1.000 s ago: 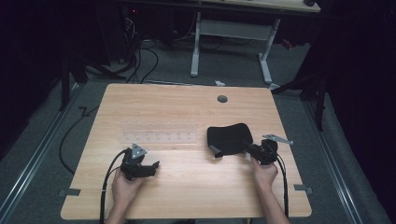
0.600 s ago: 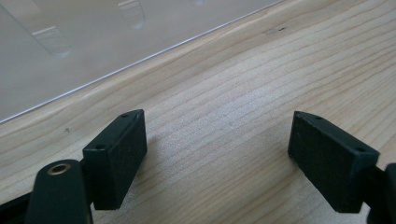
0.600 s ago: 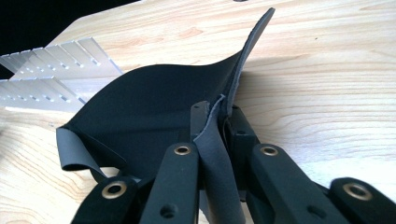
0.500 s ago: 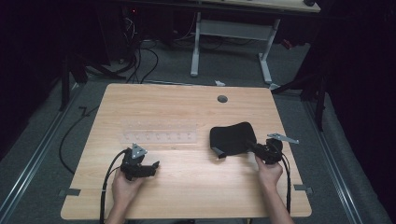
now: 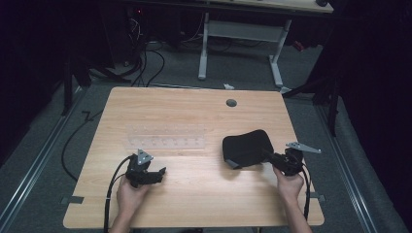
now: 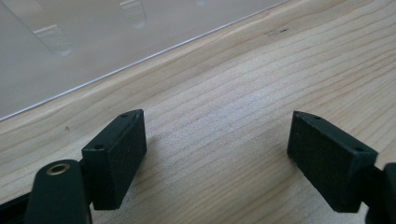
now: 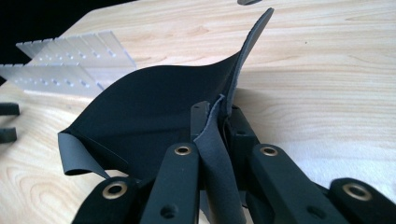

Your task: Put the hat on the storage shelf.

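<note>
A black flexible sheet (image 5: 245,145) lies on the right half of the wooden table (image 5: 194,107), its near right edge raised off the wood. My right gripper (image 5: 269,156) is shut on that edge. In the right gripper view the jaws (image 7: 219,116) pinch the curled sheet (image 7: 140,102), whose grey underside shows at the folds. My left gripper (image 5: 160,172) rests low on the table at the front left. Its jaws (image 6: 217,140) stand open over bare wood with nothing between them.
A clear plastic plate (image 5: 165,137) with rows of small holes lies flat mid-table, just beyond the left gripper (image 6: 70,46) and left of the sheet (image 7: 70,60). A round cable hole (image 5: 231,103) sits near the far edge. Cables and desk legs stand on the floor behind.
My right gripper has moved to the right and slightly up, pulling the sheet's edge with it; the sheet has shifted right. The left gripper has stayed put.
</note>
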Demonstrator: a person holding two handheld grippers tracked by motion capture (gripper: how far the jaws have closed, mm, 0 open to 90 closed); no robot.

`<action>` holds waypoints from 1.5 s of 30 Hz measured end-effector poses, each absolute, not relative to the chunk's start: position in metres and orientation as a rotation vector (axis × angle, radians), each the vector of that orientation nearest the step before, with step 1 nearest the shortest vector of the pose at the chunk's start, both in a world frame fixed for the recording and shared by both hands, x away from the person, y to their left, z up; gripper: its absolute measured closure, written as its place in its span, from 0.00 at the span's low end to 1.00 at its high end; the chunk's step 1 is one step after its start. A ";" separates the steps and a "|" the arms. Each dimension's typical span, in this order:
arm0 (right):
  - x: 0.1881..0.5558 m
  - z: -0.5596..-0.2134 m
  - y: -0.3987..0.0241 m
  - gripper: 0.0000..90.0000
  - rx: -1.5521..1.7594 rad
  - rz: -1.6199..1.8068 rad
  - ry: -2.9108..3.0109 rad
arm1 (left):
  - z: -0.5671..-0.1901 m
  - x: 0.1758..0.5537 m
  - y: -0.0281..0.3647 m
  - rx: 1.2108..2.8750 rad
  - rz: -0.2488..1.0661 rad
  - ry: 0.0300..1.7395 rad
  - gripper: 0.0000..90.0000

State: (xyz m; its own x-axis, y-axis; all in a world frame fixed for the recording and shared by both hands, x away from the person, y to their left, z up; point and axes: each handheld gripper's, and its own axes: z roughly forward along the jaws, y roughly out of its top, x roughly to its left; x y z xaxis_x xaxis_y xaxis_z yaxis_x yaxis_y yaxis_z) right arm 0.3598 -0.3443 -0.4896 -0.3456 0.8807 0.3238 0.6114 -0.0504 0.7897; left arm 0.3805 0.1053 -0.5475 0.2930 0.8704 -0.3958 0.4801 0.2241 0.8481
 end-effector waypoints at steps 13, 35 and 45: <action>0.331 -0.485 -0.349 0.95 1.615 1.384 1.936 | -0.548 0.380 0.104 1.421 0.431 1.346 0.20; 0.317 -0.476 -0.317 0.94 1.590 1.434 2.018 | -0.509 0.347 0.091 1.421 0.369 1.164 0.20; 0.318 -0.469 -0.303 0.94 1.569 1.453 2.043 | -0.494 0.329 0.065 1.478 0.317 1.031 0.19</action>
